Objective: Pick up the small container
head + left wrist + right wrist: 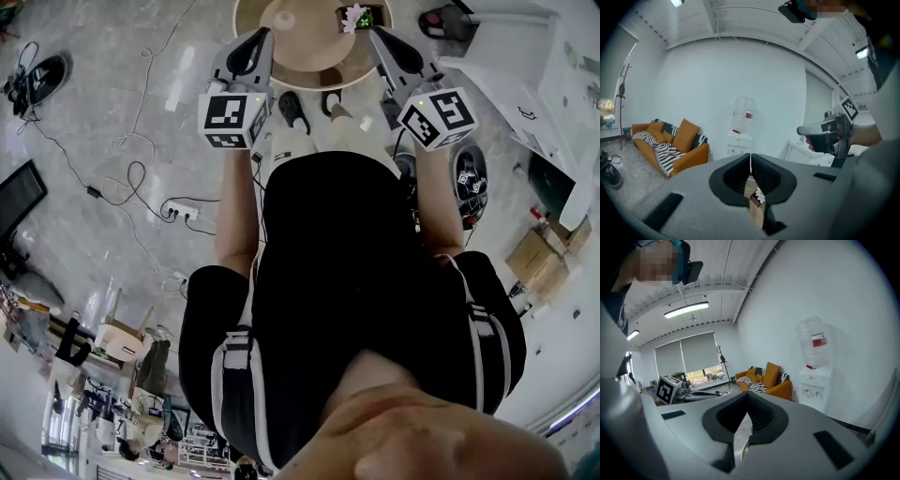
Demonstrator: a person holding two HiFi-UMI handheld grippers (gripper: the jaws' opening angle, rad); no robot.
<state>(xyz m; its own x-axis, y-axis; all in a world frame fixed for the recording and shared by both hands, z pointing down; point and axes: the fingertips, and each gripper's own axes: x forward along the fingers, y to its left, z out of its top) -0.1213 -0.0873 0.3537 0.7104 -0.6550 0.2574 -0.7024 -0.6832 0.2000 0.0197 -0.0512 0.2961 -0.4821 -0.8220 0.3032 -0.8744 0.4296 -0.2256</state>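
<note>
The small container (359, 17), a dark little box with a white flower on top, sits on the round wooden table (300, 58) at the far edge of the head view. Both grippers are held up over the table's near edge. My left gripper (263, 36) is shut with nothing in it, left of the container. In the left gripper view the pads meet at my left gripper (750, 161), and the container (758, 197) shows low through the gap beneath. My right gripper (376, 36) is just below and right of the container, its jaws closed together on nothing (746, 404).
An orange sofa (670, 143) and a water dispenser (741, 126) stand by the white wall. Cables and a power strip (178, 210) lie on the floor at left. A white table (534, 84) and a cardboard box (536, 258) are at right.
</note>
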